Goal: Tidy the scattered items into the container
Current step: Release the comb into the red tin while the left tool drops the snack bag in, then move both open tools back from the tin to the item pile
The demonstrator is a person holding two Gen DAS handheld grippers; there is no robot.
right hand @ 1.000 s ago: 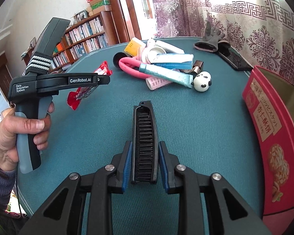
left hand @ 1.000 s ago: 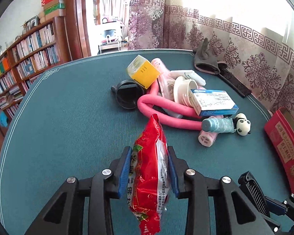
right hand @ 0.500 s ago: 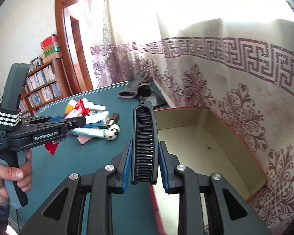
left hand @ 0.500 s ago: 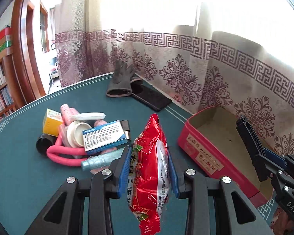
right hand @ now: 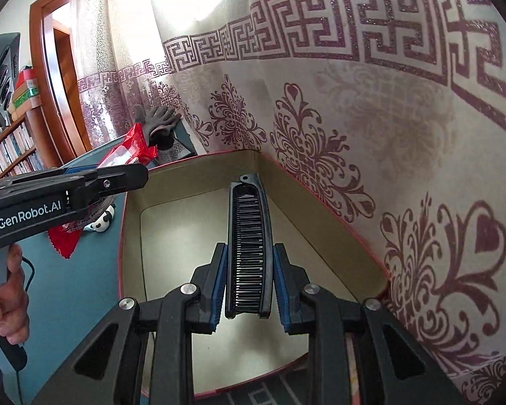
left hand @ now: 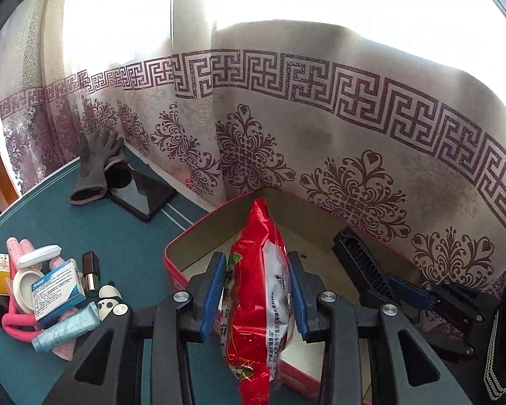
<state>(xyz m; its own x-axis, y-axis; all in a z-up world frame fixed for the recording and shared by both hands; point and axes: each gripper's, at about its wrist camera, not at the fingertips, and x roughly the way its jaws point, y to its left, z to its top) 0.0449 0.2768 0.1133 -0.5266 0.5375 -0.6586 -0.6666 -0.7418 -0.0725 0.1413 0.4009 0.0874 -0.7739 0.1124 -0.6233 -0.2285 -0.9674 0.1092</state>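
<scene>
My left gripper point(left hand: 257, 290) is shut on a red snack packet point(left hand: 258, 290), held upright over the near edge of the red tin box point(left hand: 175, 263). My right gripper point(right hand: 249, 281) is shut on a black comb point(right hand: 249, 246), hanging above the box's bare cream inside point(right hand: 172, 236). In the left wrist view the comb point(left hand: 361, 263) and right gripper point(left hand: 404, 292) show at the right, over the box. The right wrist view shows the left gripper point(right hand: 118, 172) with the packet point(right hand: 131, 148) at the box's left rim. The scattered pile point(left hand: 50, 297) lies on the green table to the left.
A patterned curtain point(left hand: 320, 135) hangs close behind the box. A grey glove point(left hand: 91, 168) and a black tablet point(left hand: 141, 195) lie at the table's far edge. The pile holds a pink hose, blue-white carton, tube, panda toy and yellow box. A hand point(right hand: 6, 290) grips the left handle.
Both grippers swung right from the open table to the red box, each still holding its item. The pile slid to the left edge of view; the box now sits beneath both.
</scene>
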